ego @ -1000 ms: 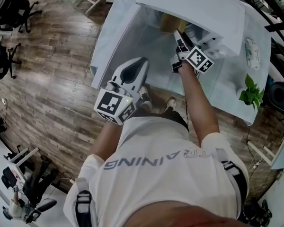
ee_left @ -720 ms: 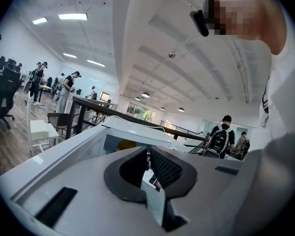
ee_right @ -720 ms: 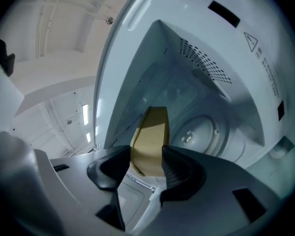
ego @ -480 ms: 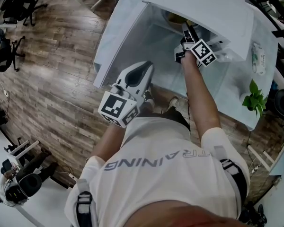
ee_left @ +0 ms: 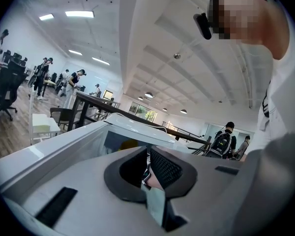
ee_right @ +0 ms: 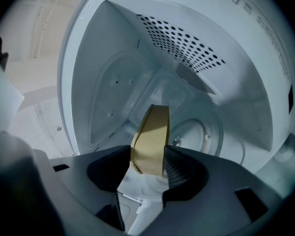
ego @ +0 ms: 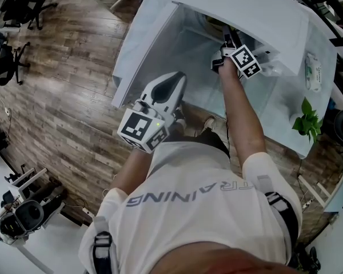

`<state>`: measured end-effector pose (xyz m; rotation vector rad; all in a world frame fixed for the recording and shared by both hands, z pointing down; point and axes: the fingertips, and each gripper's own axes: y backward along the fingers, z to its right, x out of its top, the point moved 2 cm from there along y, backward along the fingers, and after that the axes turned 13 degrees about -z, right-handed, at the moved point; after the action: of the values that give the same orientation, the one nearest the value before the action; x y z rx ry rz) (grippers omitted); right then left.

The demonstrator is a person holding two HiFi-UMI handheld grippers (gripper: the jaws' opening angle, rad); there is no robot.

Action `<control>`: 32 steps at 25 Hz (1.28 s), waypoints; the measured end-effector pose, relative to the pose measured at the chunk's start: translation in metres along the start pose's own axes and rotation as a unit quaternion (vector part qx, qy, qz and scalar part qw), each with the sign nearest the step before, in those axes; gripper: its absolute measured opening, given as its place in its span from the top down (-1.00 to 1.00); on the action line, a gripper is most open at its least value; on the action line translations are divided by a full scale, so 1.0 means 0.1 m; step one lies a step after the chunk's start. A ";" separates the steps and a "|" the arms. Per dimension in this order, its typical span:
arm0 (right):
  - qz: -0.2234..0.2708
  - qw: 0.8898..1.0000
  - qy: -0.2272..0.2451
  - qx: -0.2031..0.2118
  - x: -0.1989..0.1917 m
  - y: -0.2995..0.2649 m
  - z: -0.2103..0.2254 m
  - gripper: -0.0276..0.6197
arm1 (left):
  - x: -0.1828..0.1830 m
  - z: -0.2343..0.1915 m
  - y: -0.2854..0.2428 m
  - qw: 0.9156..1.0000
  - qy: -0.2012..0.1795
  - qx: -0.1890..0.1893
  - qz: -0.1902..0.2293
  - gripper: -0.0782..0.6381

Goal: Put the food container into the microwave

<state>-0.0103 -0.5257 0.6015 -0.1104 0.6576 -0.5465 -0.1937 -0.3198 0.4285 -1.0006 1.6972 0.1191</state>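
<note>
The white microwave stands on a pale table, seen from above in the head view. My right gripper reaches into its open front, shut on the tan food container, which it holds edge-on. Only a sliver of the container shows under the microwave's top. In the right gripper view the container hangs inside the cavity, in front of the round turntable and apart from it. My left gripper stays back by my waist, its jaws shut with nothing between them.
A potted plant and a pack of wipes sit on the table to the microwave's right. Perforated vents line the cavity's wall. Office chairs and wooden floor lie to the left.
My right gripper has carried the container further forward, from the microwave's opening into the cavity. The left gripper has stayed near my waist.
</note>
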 end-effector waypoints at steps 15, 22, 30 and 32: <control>-0.086 0.989 0.099 -0.068 -0.11 0.01 0.11 -0.10 | -0.08 0.08 -0.02 1.000 0.005 -0.022 -0.004 0.65; -0.153 0.967 0.153 -0.136 -0.20 0.00 0.19 -0.09 | -0.08 0.12 0.00 0.999 0.006 -0.039 0.007 0.64; -0.180 0.964 0.110 -0.160 -0.22 0.01 0.34 0.41 | -0.12 0.13 0.02 0.999 0.009 -0.044 0.009 0.65; -0.191 0.964 0.102 -0.155 -0.26 0.01 0.34 0.55 | -0.12 0.12 0.03 0.999 0.010 -0.044 0.009 0.64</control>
<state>-0.0061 -0.5138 0.6427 -0.4880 0.9303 -0.8299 -0.1864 -0.3049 0.4332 -1.0551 1.7325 0.1981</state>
